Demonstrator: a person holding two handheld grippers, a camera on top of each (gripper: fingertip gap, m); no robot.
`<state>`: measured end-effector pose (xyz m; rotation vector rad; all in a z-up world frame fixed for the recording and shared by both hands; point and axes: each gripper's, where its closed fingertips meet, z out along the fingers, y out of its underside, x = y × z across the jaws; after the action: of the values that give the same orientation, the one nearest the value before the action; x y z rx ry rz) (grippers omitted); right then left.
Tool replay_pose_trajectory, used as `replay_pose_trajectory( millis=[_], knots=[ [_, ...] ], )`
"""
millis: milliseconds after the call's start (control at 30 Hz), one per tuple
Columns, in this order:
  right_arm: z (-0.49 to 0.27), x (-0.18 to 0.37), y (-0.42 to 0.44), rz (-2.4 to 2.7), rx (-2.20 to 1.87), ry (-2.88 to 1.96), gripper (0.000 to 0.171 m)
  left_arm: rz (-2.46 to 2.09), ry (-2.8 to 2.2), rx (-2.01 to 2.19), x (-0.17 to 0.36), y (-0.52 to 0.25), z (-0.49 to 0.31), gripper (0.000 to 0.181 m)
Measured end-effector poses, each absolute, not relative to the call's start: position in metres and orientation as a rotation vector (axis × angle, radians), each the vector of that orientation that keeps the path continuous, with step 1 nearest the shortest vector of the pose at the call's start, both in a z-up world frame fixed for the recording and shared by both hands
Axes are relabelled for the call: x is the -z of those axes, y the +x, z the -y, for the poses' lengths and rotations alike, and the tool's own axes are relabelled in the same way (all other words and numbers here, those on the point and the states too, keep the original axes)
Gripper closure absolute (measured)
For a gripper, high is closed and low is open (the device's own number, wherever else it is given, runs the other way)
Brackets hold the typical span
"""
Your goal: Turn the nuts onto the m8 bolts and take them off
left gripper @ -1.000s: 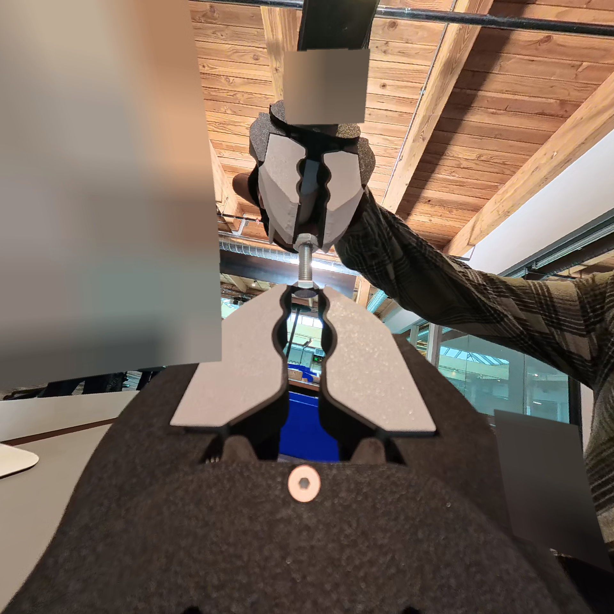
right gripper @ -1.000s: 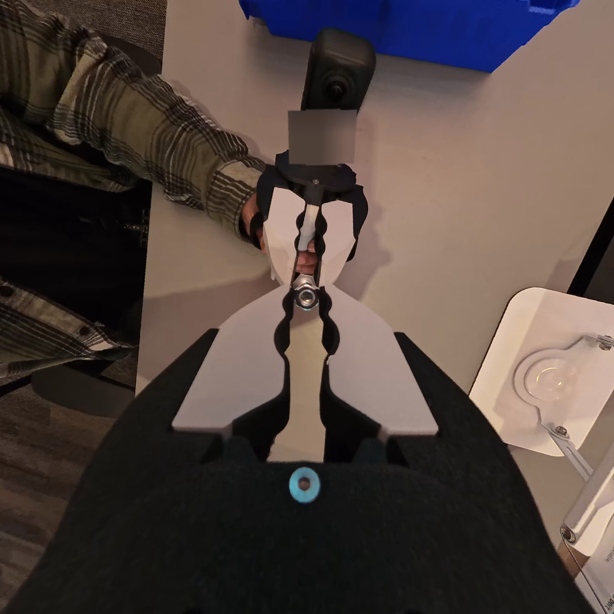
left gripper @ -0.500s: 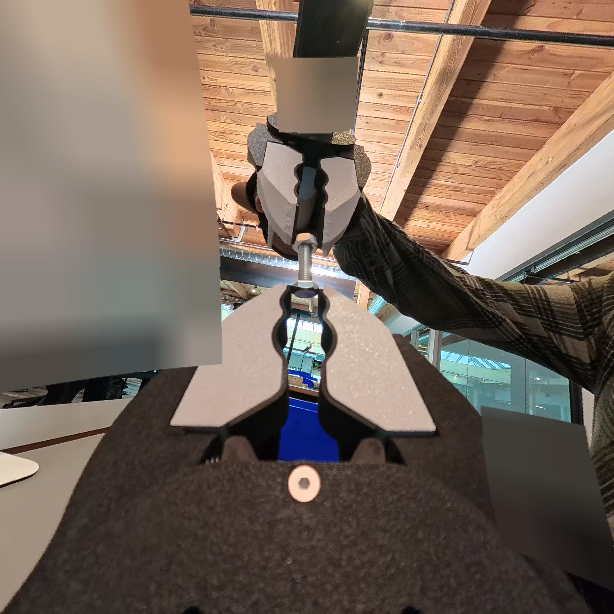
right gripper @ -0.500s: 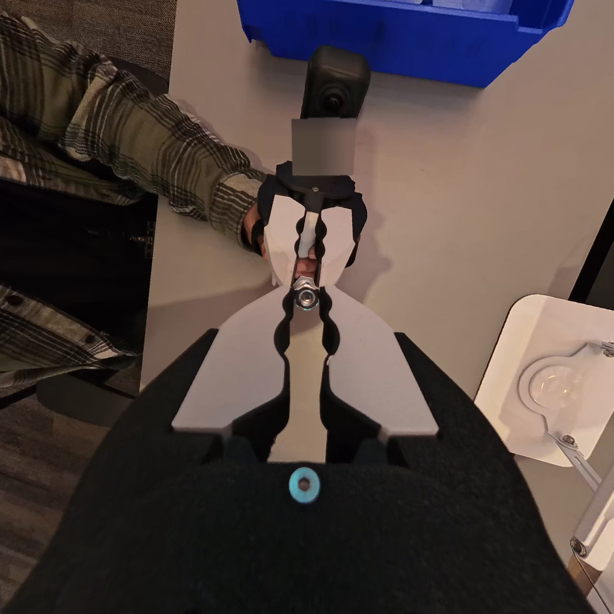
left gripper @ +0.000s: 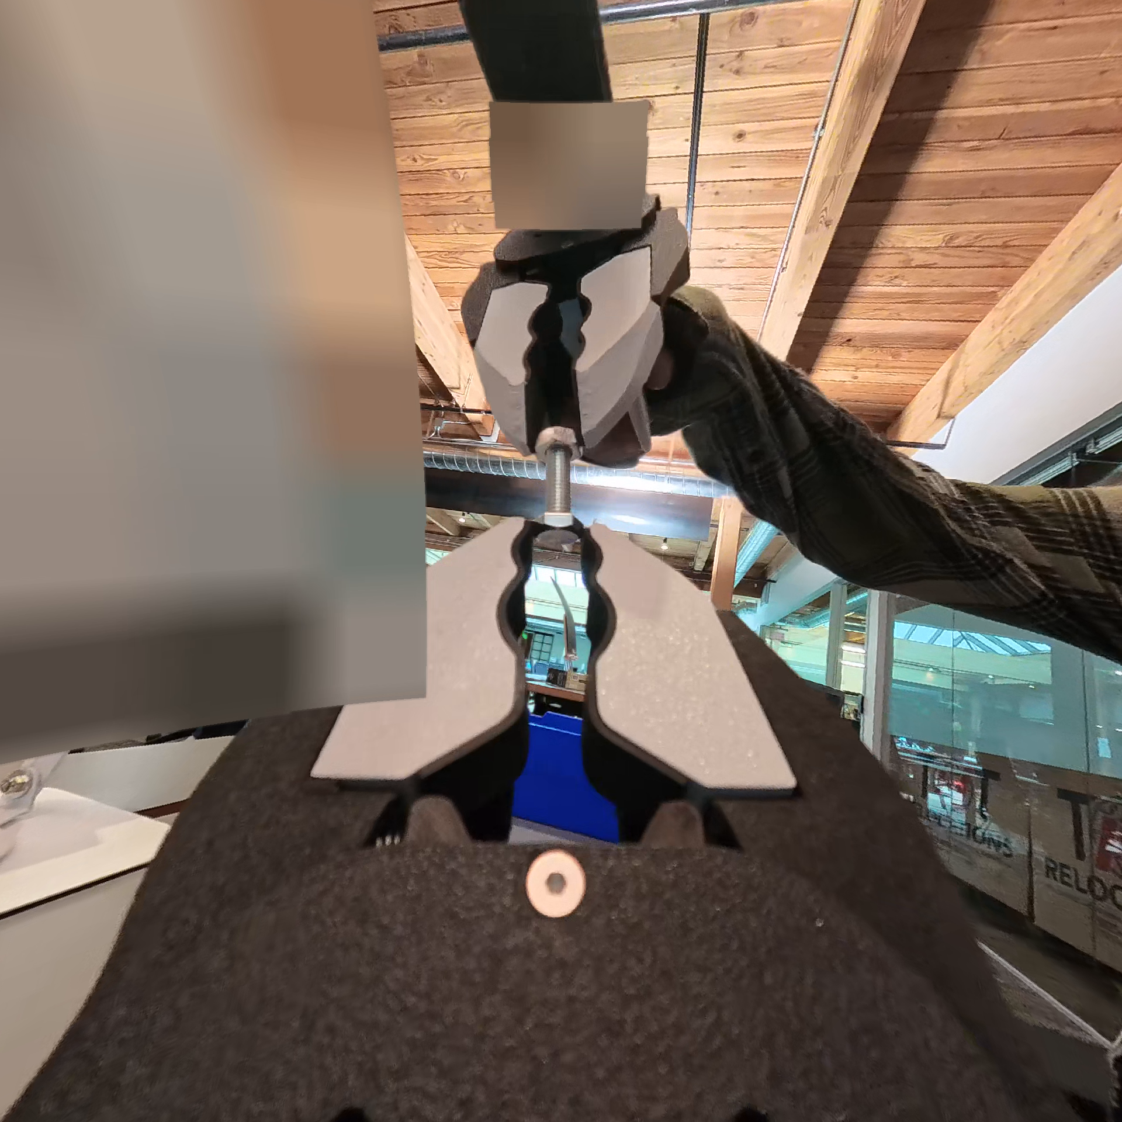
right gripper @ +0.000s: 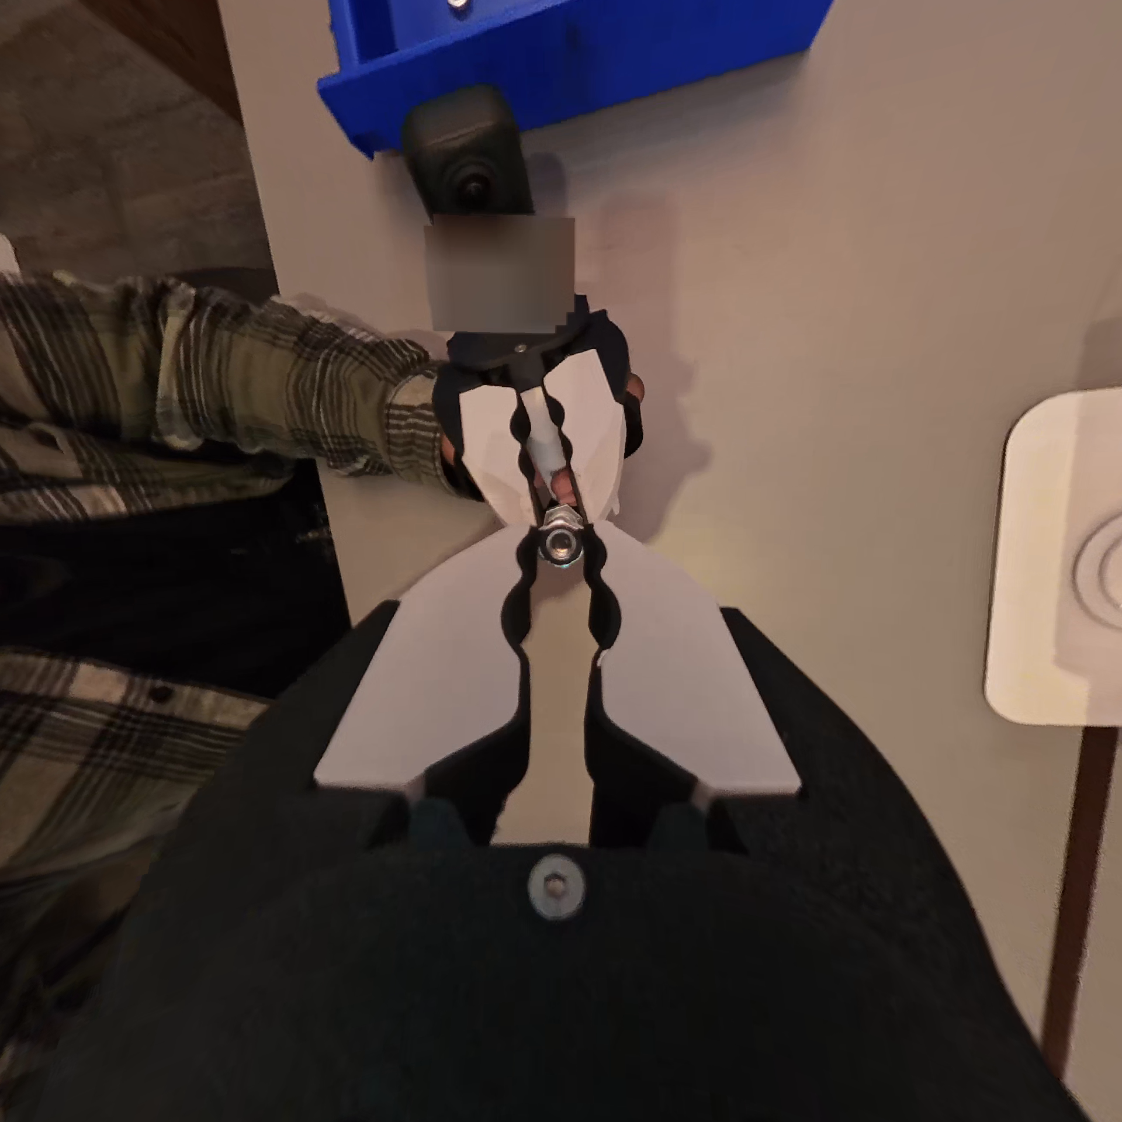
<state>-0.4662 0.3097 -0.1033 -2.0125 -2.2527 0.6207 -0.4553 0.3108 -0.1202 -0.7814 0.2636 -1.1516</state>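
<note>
Bolt axis: the M8 bolt point(left gripper: 557, 479) runs straight along the line between the two grippers, nearly upright in the left wrist view and end-on in the right wrist view; both tools are lined up on that axis, tip to tip

Left gripper point(left gripper: 555, 534): fingers nearly closed, pinching the bolt's near end, seemingly its head; a narrow gap shows behind the tips

Right gripper point(right gripper: 561, 544): fingers nearly closed on the nut point(right gripper: 561, 545), which sits on the far end of the thread, well apart from the head; from the right wrist view the nut's bore faces the camera

Nearer tool: each holds its own end; neither needs to reach

Coming move: my reading is a twist about the shared axis, so any tilt between the tools would likely bind the thread

Change from earlier: the right gripper has rolled about the axis, its faces now skewed where they sat square; the blue bin point(right gripper: 546, 67) has swung in the right wrist view; the nut's place on the thread looks about the same
</note>
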Motion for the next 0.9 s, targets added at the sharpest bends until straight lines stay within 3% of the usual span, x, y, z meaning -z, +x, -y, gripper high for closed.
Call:
replay_pose_trajectory(
  millis=[333,900],
  knots=[
    [-0.3138,0.1044,-0.4708,1.991,-0.655,-2.285,0.157,-0.238,-0.795,1.120,0.1211,-0.4597,-0.3132,0.167],
    [-0.3173,0.1045,-0.4695,2.097,-0.535,-2.153,0.149,-0.249,-0.811,1.127,0.1226,-0.4568,-0.3149,0.167]
  ],
)
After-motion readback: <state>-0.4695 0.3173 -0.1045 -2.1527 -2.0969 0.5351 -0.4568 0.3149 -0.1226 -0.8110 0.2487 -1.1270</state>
